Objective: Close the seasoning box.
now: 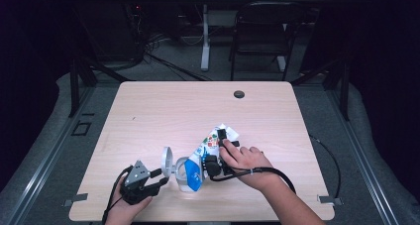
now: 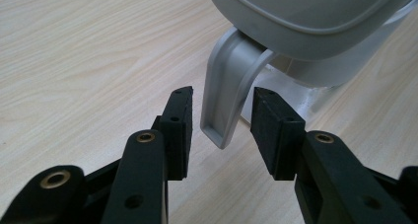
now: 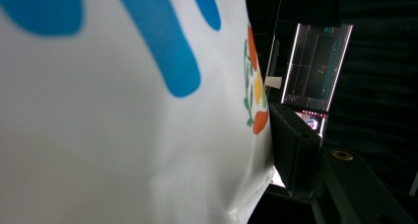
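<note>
A clear jug with a grey hinged lid standing open sits near the table's front edge. My left gripper is open, and in the left gripper view its jaws straddle the jug's grey handle without touching it. A white bag with blue, red and green print lies tilted, its lower end over the jug's mouth. My right gripper is shut on the bag. In the right gripper view the bag hides one jaw, and the other black finger presses against its edge.
The light wooden table has a dark round grommet near its far edge. A black chair and a white desk leg stand beyond it, with cables on the floor.
</note>
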